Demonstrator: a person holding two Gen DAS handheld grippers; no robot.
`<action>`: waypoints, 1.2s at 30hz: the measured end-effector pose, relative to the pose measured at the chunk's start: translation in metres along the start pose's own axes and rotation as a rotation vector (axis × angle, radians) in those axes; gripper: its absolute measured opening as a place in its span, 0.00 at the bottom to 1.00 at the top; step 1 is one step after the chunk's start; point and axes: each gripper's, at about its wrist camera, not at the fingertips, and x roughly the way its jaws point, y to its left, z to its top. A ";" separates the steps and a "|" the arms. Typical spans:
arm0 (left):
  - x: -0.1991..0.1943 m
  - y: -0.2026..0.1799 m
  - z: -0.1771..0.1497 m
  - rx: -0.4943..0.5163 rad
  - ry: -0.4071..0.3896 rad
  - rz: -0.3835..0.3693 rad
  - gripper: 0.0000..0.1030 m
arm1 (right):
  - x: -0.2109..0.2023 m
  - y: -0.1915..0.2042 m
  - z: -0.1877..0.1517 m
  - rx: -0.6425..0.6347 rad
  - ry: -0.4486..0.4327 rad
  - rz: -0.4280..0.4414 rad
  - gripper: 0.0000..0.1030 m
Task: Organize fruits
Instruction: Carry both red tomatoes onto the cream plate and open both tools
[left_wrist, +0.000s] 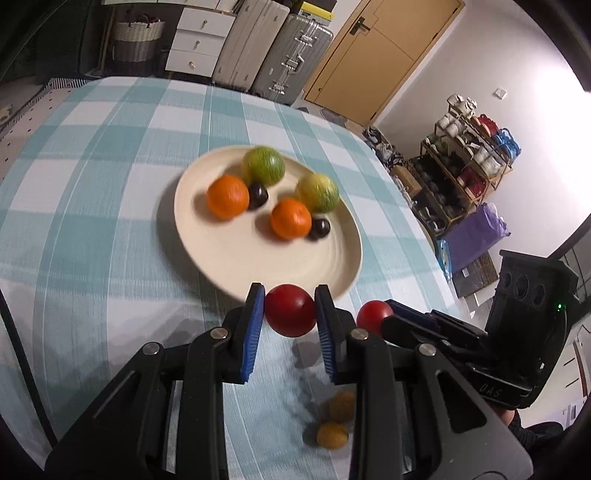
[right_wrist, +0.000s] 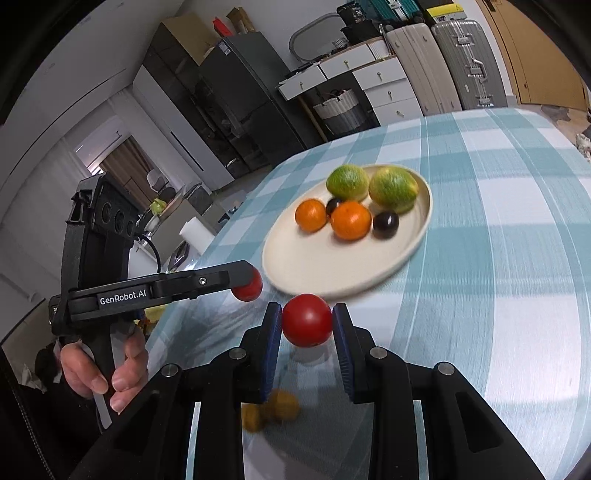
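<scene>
My left gripper (left_wrist: 290, 309) is shut on a red tomato (left_wrist: 290, 310), held above the cloth just short of the near rim of a cream plate (left_wrist: 258, 258). My right gripper (right_wrist: 307, 320) is shut on a second red tomato (right_wrist: 307, 319), also near that plate (right_wrist: 314, 266). Each gripper shows in the other's view: the right one (left_wrist: 384, 318) with its tomato (left_wrist: 372, 315), the left one (right_wrist: 248, 284) with its tomato (right_wrist: 249, 288). The plate holds two oranges (left_wrist: 227, 197), two green-yellow fruits (left_wrist: 263, 165) and two dark plums (left_wrist: 257, 195).
Two small brownish fruits (left_wrist: 334, 435) (right_wrist: 275, 408) lie on the teal checked tablecloth (left_wrist: 92, 221) under the grippers. Suitcases (left_wrist: 288, 55), white drawers (left_wrist: 199, 40) and a shelf rack (left_wrist: 465, 158) stand beyond the table edges.
</scene>
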 end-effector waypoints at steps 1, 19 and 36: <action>0.002 0.002 0.004 -0.004 -0.005 0.000 0.24 | 0.001 0.000 0.004 -0.002 -0.003 0.000 0.28; 0.026 0.050 0.048 -0.084 -0.030 0.041 0.24 | 0.062 0.013 0.055 -0.071 0.016 -0.032 0.28; 0.040 0.060 0.063 -0.121 -0.020 0.008 0.37 | 0.096 0.022 0.074 -0.106 0.037 -0.094 0.29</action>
